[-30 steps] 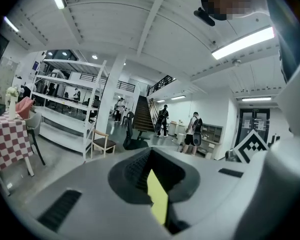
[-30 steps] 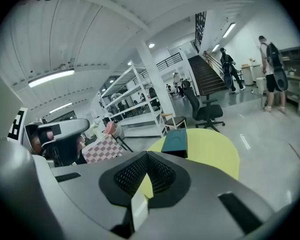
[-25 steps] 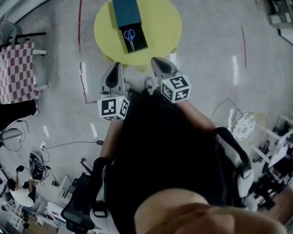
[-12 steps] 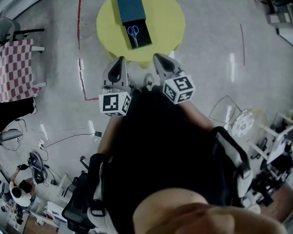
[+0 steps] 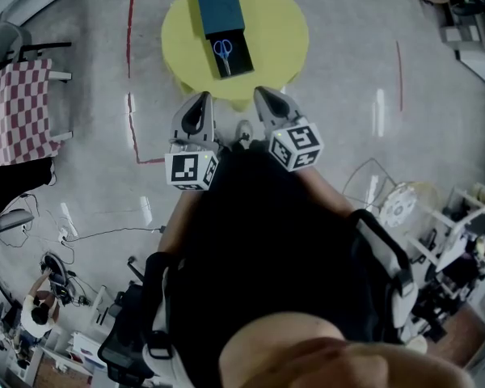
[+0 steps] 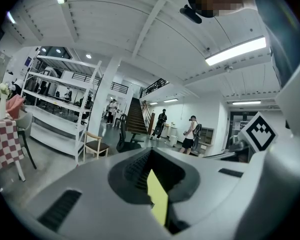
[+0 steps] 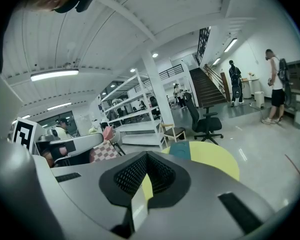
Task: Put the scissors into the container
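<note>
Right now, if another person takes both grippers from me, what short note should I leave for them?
The left gripper is shut and empty, held short of the yellow round table.
The right gripper is the same, beside it.
The blue-handled scissors lie in the open black tray, which sticks out of the teal box on that table.
Done: the scissors appear to be in the container.
Left: perhaps only pushing the tray shut, if wanted.

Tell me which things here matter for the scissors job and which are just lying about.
Job: scissors, container, yellow table, left tongs, right tongs.
Lying about: checkered table, office chair, white spool.
</note>
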Available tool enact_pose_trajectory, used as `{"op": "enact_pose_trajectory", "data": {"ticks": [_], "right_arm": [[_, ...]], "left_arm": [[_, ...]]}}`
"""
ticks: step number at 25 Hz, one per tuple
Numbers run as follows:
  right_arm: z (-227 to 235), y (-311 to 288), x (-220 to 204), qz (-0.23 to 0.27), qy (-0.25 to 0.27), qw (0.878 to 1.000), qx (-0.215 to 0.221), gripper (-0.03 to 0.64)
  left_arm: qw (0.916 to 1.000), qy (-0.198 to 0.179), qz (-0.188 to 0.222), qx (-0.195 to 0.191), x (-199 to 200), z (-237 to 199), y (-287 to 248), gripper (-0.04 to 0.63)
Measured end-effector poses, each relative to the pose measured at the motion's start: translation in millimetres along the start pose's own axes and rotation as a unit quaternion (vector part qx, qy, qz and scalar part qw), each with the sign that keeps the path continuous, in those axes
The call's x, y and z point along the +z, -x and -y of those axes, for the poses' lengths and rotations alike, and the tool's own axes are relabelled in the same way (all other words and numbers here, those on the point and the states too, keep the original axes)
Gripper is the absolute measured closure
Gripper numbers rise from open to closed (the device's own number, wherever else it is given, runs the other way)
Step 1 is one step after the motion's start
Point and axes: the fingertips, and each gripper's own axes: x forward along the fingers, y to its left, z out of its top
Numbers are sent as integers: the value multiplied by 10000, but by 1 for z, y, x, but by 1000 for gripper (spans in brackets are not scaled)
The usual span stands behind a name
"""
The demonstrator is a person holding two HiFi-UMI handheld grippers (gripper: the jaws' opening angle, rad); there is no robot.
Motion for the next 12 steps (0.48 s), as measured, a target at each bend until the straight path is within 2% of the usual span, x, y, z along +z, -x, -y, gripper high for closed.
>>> {"op": "enact_pose_trajectory", "data": {"ticks": [12], "right_arm": [[-2, -5, -1, -41, -27, 10000, -18, 618]], "left_arm": [[10000, 27, -12, -9, 0, -5, 0, 598]]}}
